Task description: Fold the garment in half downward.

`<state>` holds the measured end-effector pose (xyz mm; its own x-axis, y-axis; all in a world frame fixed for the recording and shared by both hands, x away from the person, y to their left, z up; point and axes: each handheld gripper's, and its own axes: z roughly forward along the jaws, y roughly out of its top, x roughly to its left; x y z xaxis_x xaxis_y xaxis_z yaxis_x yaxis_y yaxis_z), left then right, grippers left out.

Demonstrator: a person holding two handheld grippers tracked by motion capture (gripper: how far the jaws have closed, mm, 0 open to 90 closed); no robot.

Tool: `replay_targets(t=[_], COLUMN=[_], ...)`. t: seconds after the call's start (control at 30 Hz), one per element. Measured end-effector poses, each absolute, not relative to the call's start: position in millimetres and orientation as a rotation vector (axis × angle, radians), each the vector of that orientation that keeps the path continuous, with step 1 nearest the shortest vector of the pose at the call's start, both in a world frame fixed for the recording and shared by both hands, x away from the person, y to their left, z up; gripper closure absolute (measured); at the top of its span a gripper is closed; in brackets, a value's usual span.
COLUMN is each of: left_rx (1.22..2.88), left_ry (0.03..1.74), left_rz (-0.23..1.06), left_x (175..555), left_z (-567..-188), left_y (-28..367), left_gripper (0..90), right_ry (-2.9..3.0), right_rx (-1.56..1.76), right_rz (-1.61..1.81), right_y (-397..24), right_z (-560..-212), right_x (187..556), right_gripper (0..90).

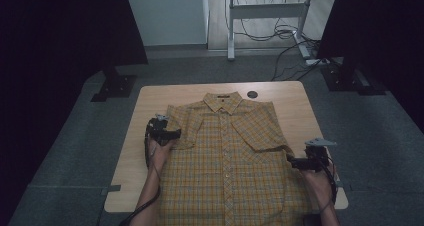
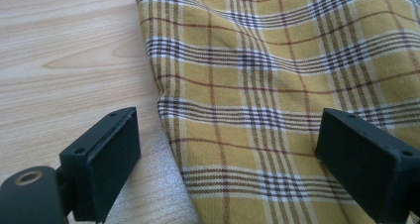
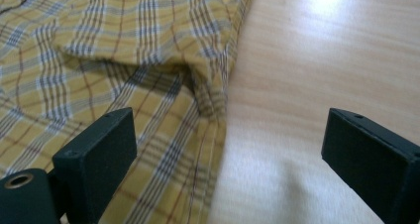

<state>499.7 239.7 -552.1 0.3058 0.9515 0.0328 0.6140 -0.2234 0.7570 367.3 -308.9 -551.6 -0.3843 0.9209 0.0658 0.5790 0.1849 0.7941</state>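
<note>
Between the jaws of the left claw [image 2: 225, 169] lies the left edge of the shirt [image 2: 277, 85]; the jaws are spread wide, one over bare wood and one over the cloth, and they pinch nothing. From above, this claw [image 1: 172, 134] sits at the shirt's left side, just beside the folded sleeve. The right claw [image 3: 228, 159] is spread wide too and grips nothing; one jaw stands over the cloth and the other over the counter [image 3: 317, 60], with the shirt's right edge [image 3: 148, 85] between them. From above, this claw [image 1: 291, 161] is at the shirt's right edge, near the lower end of the folded right sleeve.

The shirt [image 1: 225, 156] lies flat and face up on the middle of the counter [image 1: 130, 156]. Its long axis runs from the person toward the far side: the collar points away and the hem comes to the near edge. The button line runs down its middle. Both sleeves are folded inward over the front. The cloth is a yellow check with dark and white lines, with some soft wrinkles near the right edge.
</note>
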Motion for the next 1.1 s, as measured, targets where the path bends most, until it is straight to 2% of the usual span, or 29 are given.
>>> replay_targets(t=[0.6, 1.1], left_rx=[1.933, 1.933], left_ry=[1.388, 1.388], left_rz=[0.674, 0.674], left_x=[500, 500], left_z=[-552, -552], left_y=[240, 240], left_gripper=[10.4, 10.4], right_ry=[2.064, 2.099], right_rx=[1.351, 1.332], right_rz=[1.081, 1.074], right_y=[-290, -275], right_z=[-538, -543], right_x=[409, 440], right_gripper=[6.6, 6.6])
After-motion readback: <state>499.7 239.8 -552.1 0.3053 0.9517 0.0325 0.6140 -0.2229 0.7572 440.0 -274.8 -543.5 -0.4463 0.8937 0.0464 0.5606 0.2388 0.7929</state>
